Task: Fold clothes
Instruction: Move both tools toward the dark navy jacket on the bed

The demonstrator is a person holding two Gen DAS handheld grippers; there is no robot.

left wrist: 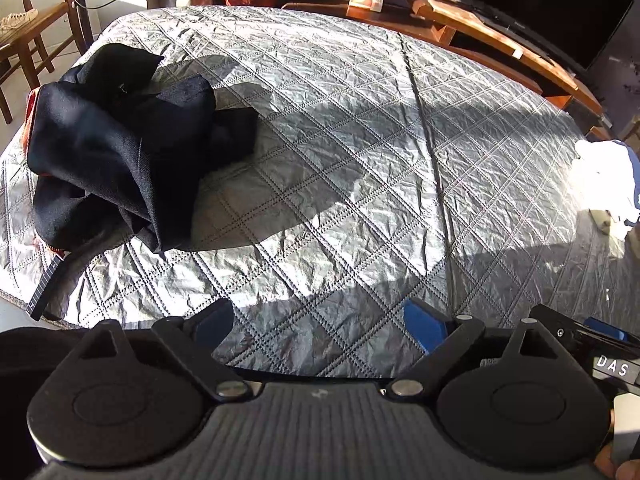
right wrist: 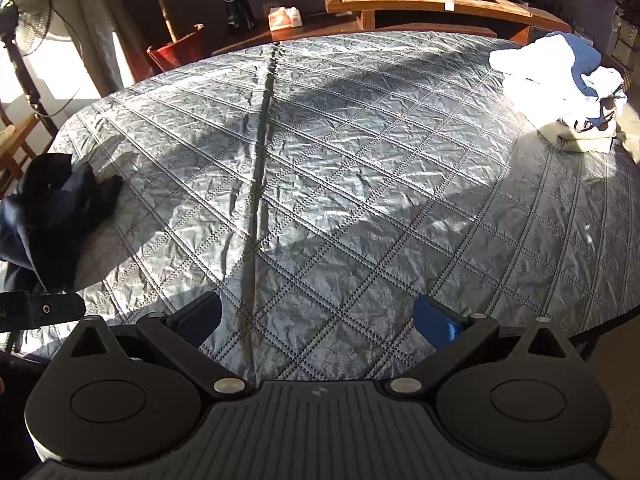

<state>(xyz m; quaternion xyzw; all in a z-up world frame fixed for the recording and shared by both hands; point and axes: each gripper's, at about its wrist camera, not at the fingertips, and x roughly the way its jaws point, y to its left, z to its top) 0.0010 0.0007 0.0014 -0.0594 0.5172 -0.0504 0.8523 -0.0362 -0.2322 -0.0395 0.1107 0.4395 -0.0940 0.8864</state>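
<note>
My left view shows the dark garment [left wrist: 120,152] large and close, crumpled in a heap on the left part of the quilted grey cover [left wrist: 340,140], with an orange-red edge at its left side and a dark strap trailing toward the near left edge. My right view shows the same dark garment [right wrist: 52,208] only at its far left margin, partly cut off by the frame.

My right view shows the stack of folded clothes [right wrist: 568,92], white, blue and cream, at the far right of the quilted grey cover [right wrist: 360,160]. My left view catches that stack [left wrist: 604,176] only as an overexposed white patch at its right edge.

My left hand-held gripper [left wrist: 320,324] is spread wide, with both blue pads apart, holding nothing and touching nothing. My right hand-held gripper [right wrist: 318,320] is likewise spread wide and empty, above a raised seam [right wrist: 260,184] in the cover.

The heap's long axis runs from near left to far right; no collar or hem is distinguishable.
</note>
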